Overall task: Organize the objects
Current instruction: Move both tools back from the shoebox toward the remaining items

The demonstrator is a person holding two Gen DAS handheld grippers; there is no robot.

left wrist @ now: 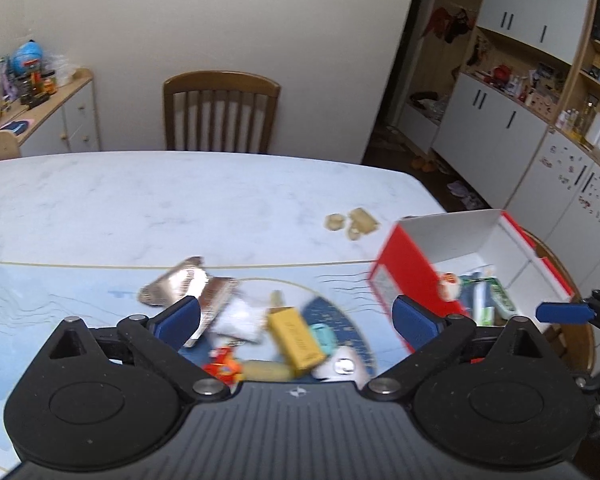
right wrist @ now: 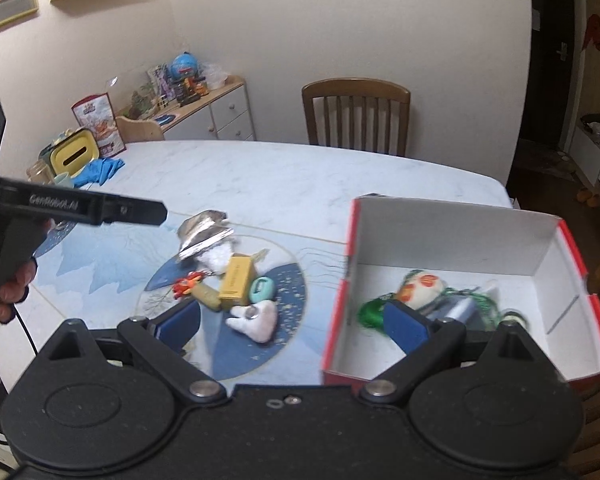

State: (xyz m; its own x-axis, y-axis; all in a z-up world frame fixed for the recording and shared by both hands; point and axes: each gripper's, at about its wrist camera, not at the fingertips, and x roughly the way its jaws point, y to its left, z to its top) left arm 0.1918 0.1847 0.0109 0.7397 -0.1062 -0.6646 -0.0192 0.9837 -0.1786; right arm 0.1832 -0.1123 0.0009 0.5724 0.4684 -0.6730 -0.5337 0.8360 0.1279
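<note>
A pile of small objects lies on the blue mat: a yellow box [left wrist: 296,340] [right wrist: 237,281], a silver foil wrapper [left wrist: 180,284] [right wrist: 204,232], a red-orange toy [left wrist: 222,364] [right wrist: 186,283], a teal oval piece [right wrist: 262,288] and a white plush piece [right wrist: 256,320]. A red and white cardboard box [left wrist: 404,276] [right wrist: 452,236] stands at the right, holding a white toy with orange spots [right wrist: 420,288] and green items. My left gripper [left wrist: 296,320] hangs open above the pile, nothing between its fingers. My right gripper [right wrist: 292,324] is open over the box's left wall.
A wooden chair [left wrist: 220,112] [right wrist: 356,112] stands at the table's far side. Tan pieces [left wrist: 352,222] lie on the marble table [left wrist: 140,200] beyond the box. A yellow tissue holder [right wrist: 74,156], blue cloth [right wrist: 100,170] and jar sit far left. Cabinets line the right.
</note>
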